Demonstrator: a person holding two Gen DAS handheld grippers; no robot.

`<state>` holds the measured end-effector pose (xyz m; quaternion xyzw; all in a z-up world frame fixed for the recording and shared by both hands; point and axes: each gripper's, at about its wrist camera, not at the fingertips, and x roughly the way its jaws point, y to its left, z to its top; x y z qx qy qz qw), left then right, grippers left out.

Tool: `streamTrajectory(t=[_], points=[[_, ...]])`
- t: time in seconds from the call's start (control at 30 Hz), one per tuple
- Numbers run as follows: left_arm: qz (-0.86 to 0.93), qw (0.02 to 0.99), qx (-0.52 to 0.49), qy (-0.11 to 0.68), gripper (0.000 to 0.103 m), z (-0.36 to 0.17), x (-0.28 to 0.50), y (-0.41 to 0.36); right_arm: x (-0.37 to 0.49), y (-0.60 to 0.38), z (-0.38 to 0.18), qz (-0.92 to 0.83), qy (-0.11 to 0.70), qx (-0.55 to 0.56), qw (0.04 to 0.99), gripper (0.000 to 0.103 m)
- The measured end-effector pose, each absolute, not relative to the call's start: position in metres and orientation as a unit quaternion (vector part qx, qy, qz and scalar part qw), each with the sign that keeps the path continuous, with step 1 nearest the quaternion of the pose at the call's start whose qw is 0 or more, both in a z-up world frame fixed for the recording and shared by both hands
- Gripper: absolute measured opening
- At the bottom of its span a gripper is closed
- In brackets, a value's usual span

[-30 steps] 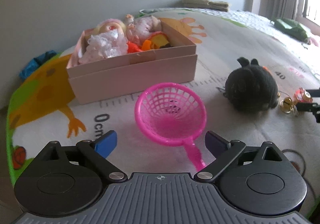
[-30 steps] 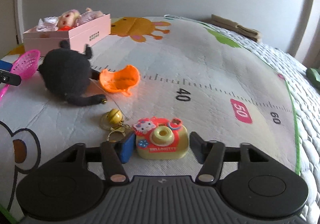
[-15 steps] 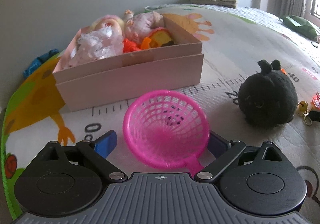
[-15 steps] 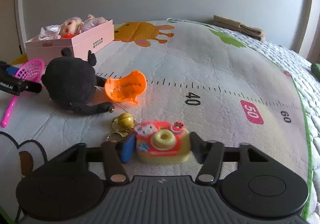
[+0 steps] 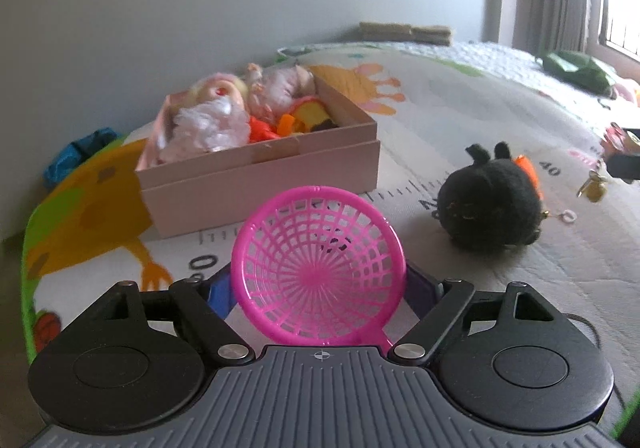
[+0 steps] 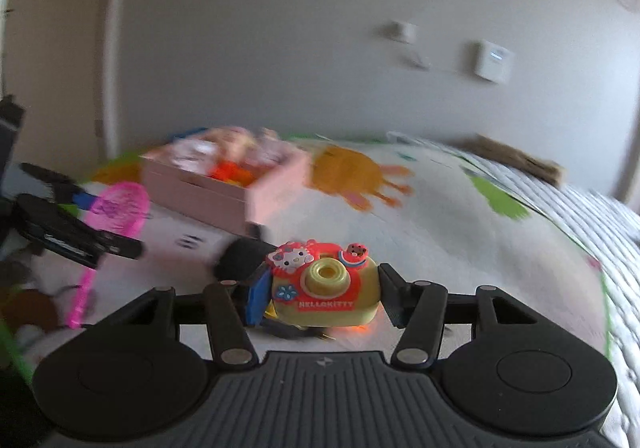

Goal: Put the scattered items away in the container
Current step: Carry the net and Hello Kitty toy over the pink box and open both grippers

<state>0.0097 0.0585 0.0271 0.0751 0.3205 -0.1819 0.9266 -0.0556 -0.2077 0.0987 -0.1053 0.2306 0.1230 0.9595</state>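
I have both hands loaded, and that is where trouble could start. My left gripper (image 5: 319,284) is closed on the pink strainer (image 5: 319,268), and I judge it is gripped low on the bowl near the handle; the wide bowl stands up between my fingers, so it could pivot or spring out if I swing it fast. My right gripper (image 6: 320,288) is clamped on the toy camera (image 6: 325,288), one pad on each short side; its shell looks smooth and rounded, and the blur in the right wrist view makes me think a quick move could let it twist loose. Something small hangs under the camera, but I cannot tell what it is. The pink box (image 5: 264,176) sits on the play mat (image 5: 460,120), far and a little left of my left gripper, and far left in the right wrist view. It is already crowded: a doll (image 5: 224,96) and pale frilly things lie at the far and left end, orange and yellow plastic toys (image 5: 288,122) toward the right end, with some of it heaped above the rim. A wide strainer dropped on that heap could slide back over the wall, and both my hands arriving together could collide above the box. The black plush (image 5: 490,204) lies on the mat to the right of the box, well apart from it, with an orange piece (image 5: 530,168) showing just behind it.
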Motion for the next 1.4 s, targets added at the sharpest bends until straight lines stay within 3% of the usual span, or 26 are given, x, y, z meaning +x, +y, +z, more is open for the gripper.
streamTrajectory(t=[0.7, 1.07, 1.4], points=[[-0.180, 0.931, 0.078, 0.308, 0.087, 0.050, -0.061, 0.116, -0.035, -0.084, 0.077, 0.285, 0.243, -0.181, 0.909, 0.055], [-0.186, 0.939, 0.072, 0.281, 0.087, 0.070, -0.028, 0.114, 0.007, -0.091, 0.094, 0.272, 0.214, -0.174, 0.922, 0.055], [-0.181, 0.958, 0.078, 0.210, 0.087, 0.109, 0.065, 0.086, 0.097, -0.098, 0.122, 0.236, 0.154, -0.164, 0.945, 0.056]])
